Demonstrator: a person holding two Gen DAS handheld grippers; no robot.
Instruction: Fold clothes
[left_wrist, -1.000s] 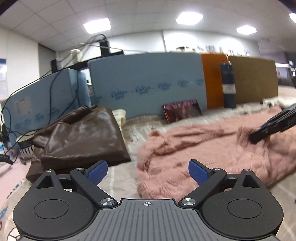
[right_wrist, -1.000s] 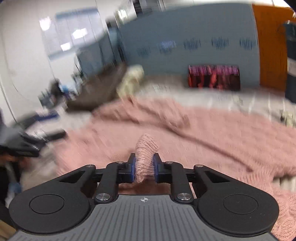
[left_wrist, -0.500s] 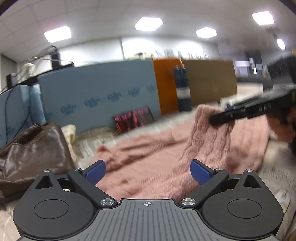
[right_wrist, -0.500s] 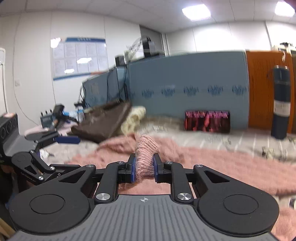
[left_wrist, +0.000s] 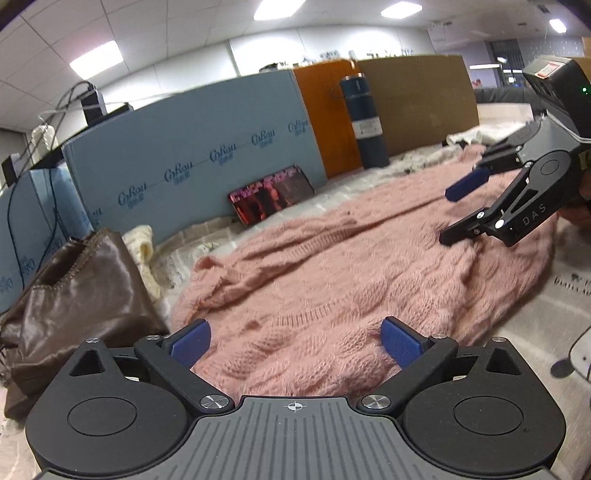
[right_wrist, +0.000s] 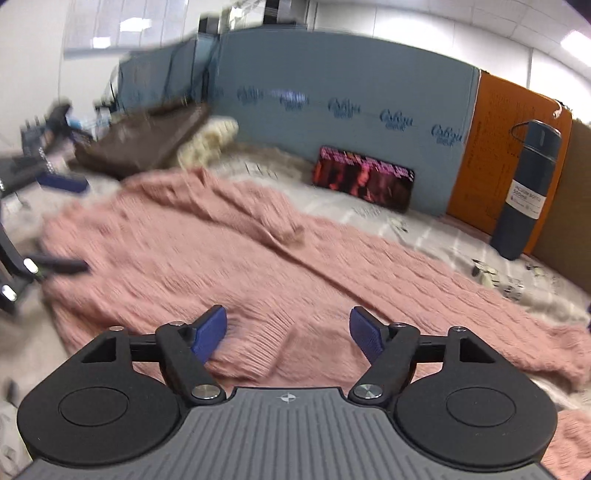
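Though blurred, sweater (right_wrist: 295, 273) (seemingly) beneath fingers (right_wrist: 364, 334).

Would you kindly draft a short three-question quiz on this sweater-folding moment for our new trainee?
1. True or false: the right gripper is clamped on the pink sweater.
2. Multiple choice: what stands against the orange board? A) a dark blue bottle B) a kettle C) a lamp
3. Fill in: to the left of the sweater lies a crumpled ____ garment.

Key:
1. False; its jaws stand open above the knit, as do those of the left gripper.
2. A
3. brown
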